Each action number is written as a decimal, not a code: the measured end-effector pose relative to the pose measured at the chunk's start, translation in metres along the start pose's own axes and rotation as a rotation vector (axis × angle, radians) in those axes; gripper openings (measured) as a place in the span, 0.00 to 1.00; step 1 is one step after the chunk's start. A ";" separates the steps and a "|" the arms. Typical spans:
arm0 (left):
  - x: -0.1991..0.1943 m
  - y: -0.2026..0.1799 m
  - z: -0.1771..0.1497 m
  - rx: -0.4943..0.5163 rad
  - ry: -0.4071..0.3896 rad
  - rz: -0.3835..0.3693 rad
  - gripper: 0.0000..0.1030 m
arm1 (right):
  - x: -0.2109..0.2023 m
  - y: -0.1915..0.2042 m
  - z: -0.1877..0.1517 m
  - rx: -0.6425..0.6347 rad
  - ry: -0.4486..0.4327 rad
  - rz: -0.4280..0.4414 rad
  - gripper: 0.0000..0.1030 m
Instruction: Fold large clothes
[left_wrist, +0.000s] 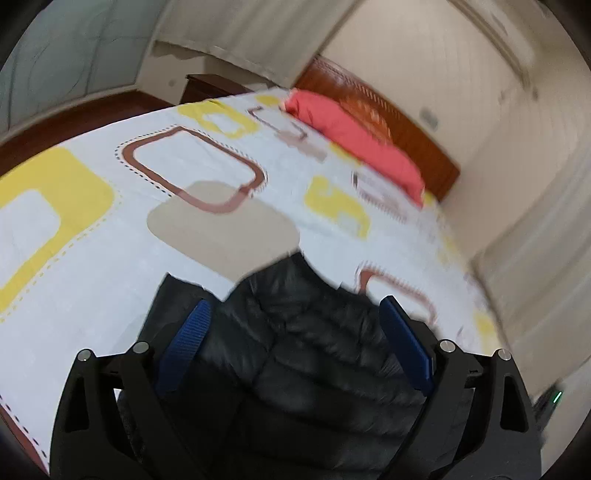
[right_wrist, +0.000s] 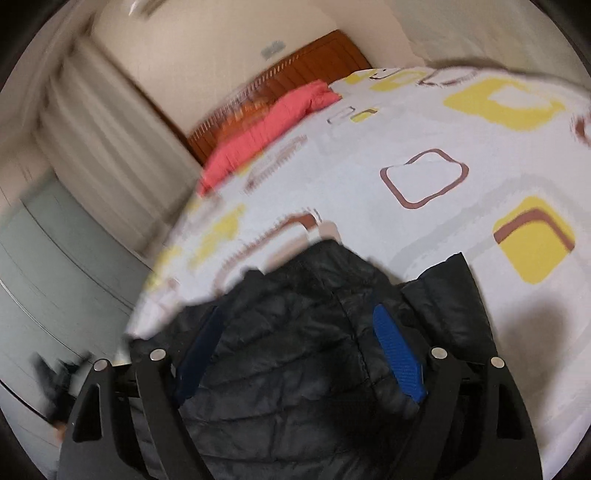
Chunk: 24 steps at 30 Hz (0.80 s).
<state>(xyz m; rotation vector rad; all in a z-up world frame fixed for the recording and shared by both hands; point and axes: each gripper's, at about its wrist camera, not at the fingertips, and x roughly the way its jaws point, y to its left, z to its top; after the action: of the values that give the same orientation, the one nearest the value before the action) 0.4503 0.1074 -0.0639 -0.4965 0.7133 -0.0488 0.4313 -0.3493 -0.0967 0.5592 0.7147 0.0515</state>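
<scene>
A black quilted puffer jacket (left_wrist: 306, 347) lies on the patterned bed sheet (left_wrist: 110, 266) at the near edge of the bed. It also shows in the right wrist view (right_wrist: 295, 350). My left gripper (left_wrist: 295, 314) stands with its blue-padded fingers wide apart on either side of the bunched jacket fabric, which fills the gap between them. My right gripper (right_wrist: 299, 321) stands the same way, fingers wide apart with jacket fabric bulging between them. Neither pair of pads presses the fabric. Both views are blurred by motion.
A red pillow (left_wrist: 354, 136) lies against the wooden headboard (left_wrist: 388, 110) at the far end of the bed; it also shows in the right wrist view (right_wrist: 266, 129). Cream curtains (right_wrist: 110, 147) and walls surround the bed. The sheet (right_wrist: 424, 184) stretches beyond the jacket.
</scene>
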 end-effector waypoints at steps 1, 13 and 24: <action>0.007 -0.008 -0.003 0.047 0.008 0.036 0.89 | 0.008 0.011 0.000 -0.035 0.013 -0.021 0.80; 0.099 -0.026 -0.022 0.214 0.153 0.234 0.90 | 0.120 0.057 -0.018 -0.303 0.182 -0.242 0.80; 0.060 -0.006 -0.007 0.089 0.085 0.197 0.90 | 0.088 0.025 -0.002 -0.270 0.098 -0.349 0.78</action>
<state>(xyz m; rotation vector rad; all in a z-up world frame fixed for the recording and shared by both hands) 0.4926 0.0871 -0.1028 -0.3391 0.8371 0.0835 0.5009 -0.3066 -0.1386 0.1694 0.8760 -0.1488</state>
